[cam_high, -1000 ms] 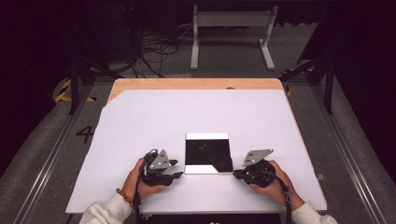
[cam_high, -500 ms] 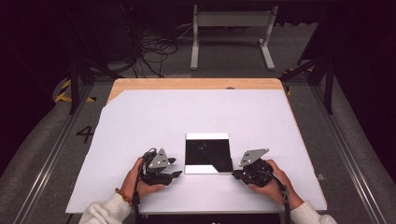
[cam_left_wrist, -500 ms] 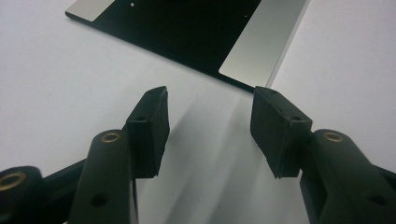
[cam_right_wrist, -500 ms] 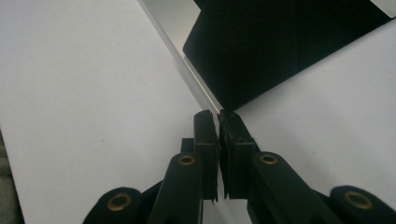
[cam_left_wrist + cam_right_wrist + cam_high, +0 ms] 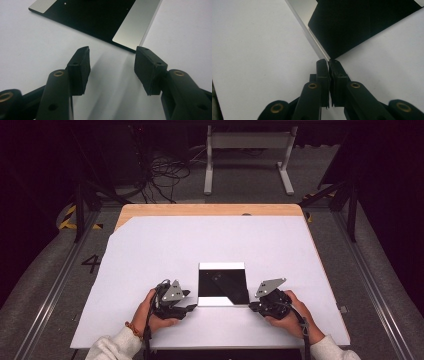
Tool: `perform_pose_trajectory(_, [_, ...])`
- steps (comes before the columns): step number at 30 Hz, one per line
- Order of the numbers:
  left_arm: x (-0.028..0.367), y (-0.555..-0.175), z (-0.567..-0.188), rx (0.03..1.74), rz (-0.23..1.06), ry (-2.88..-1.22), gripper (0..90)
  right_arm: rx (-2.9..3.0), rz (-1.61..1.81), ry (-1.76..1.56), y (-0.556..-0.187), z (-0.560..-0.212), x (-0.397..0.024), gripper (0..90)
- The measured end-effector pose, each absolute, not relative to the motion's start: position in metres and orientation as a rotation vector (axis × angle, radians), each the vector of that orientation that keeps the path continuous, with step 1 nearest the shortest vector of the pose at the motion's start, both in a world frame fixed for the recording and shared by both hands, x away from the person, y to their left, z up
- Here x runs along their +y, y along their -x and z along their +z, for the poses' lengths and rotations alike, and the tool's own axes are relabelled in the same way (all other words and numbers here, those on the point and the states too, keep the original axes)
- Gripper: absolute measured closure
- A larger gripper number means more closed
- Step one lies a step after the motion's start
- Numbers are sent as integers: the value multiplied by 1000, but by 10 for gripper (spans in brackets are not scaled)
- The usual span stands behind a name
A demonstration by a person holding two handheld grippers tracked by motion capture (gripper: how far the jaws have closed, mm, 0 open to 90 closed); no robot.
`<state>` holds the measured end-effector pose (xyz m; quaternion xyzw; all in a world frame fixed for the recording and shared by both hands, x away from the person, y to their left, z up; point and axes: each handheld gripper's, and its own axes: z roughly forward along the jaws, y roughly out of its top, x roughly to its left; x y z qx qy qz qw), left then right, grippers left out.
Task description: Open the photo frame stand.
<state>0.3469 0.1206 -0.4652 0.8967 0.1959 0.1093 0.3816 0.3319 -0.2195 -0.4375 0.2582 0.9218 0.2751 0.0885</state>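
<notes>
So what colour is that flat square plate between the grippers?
Glossy black plate with silvery reflective patches; left gripper view shows it best.

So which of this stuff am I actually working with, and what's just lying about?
In the job:
- black square sheet with shiny edge strips
- left gripper, jaws open, empty, just opened wider
- right gripper, jaws shut at the sheet's corner; a pinch on it can't be confirmed
- white table cover

Lying about:
- cables on the floor
- metal stand

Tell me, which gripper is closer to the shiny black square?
Right. The right gripper has its shut tips at the near corner of the black square. The left gripper is open, slightly back from the other near corner.
</notes>
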Motion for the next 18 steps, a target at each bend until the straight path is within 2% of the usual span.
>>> perform_pose_trajectory(18, [121,-346,-466,502,284,-2290,470,2730,819,-772,-334,-438,-221,885])
